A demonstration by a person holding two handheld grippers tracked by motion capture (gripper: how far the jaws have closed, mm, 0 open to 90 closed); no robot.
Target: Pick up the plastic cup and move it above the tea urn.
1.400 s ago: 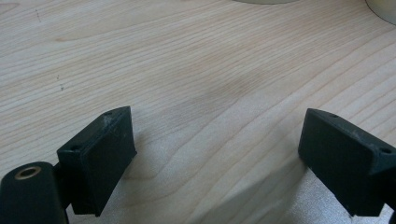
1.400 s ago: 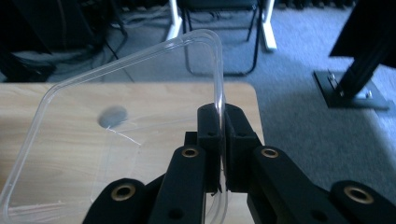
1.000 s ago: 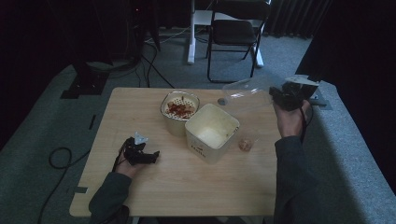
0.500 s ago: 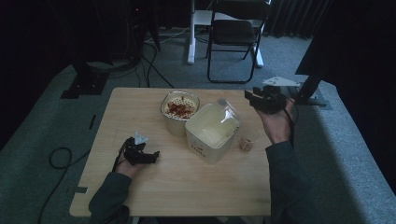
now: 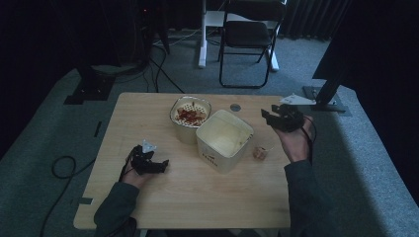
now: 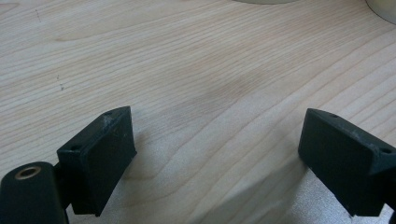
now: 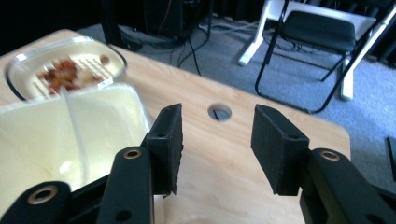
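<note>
Two grippers are seen over a wooden table; the left gripper is held low near the table's near-left part, its jaws spread wide with bare wood between them and nothing gripped, as the left gripper view shows; the right gripper is raised at the far right, its jaws parted with nothing between them. A cream tub stands at mid-table, just left of the right gripper's jaws in the right gripper view; a round bowl with reddish pieces stands touching or just behind the tub, well apart from both pairs of jaws. A small clear cup lies just right of the tub, below the right gripper; a round hole in the table is seen between the right jaws.
</note>
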